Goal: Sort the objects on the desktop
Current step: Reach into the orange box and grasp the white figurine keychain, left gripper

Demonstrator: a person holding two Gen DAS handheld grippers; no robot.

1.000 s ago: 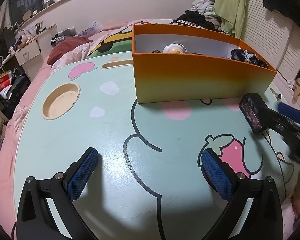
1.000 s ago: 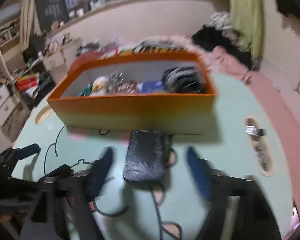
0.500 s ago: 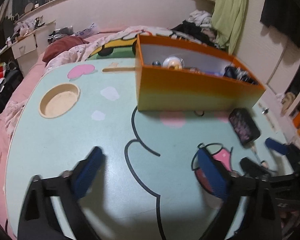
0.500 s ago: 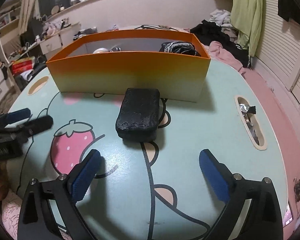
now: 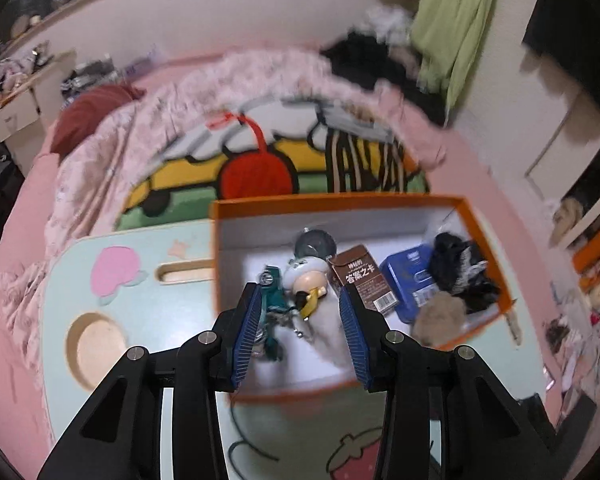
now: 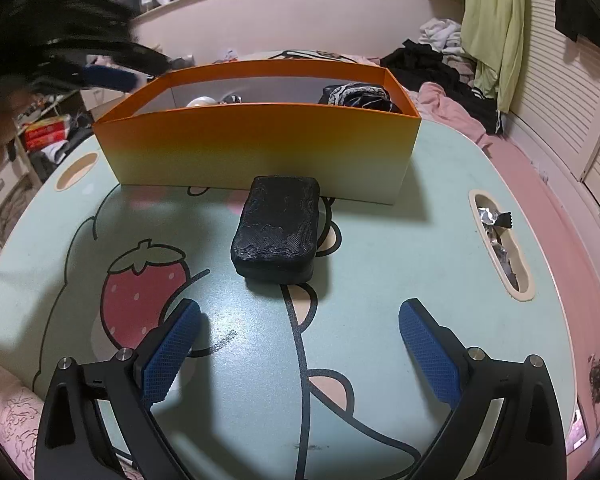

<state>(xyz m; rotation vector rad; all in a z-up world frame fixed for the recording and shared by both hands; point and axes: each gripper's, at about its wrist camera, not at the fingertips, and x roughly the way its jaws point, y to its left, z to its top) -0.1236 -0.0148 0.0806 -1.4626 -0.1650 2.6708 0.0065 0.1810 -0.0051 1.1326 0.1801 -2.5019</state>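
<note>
Black textured rectangular case (image 6: pixel 277 229) lies flat on the mint-green cartoon-print tabletop (image 6: pixel 420 240), long axis pointing at the orange cardboard box (image 6: pixel 260 144), far end near the box's front wall, whether touching it cannot be told. It appears to be the only loose item on the table still unsorted.

Right gripper (image 6: pixel 300 344) sits low, just short of the case; jaws spread about as wide as they go, nothing between them. Judged step: pick up the case and drop it in the box. To do it well: advance along the case's long axis so the pads straddle its two long sides, close on the middle of its length, lift clear above the box rim before moving forward.

Left gripper (image 5: pixel 300 332) is above the box interior, jaws closing from a half-open gap; the pads press on nothing, the box's contents only showing through the gap below. Box already holds a teal keychain (image 5: pixel 270 284), small figurine (image 5: pixel 308 282), brown carton (image 5: pixel 364 280), blue packet (image 5: pixel 410 276), dark cloth (image 5: pixel 460 268).

Room: free floor in the box is the near left part. Table slot (image 6: pixel 500 240) to the right holds foil wrappers, well apart. Left gripper over the box could crowd the drop
</note>
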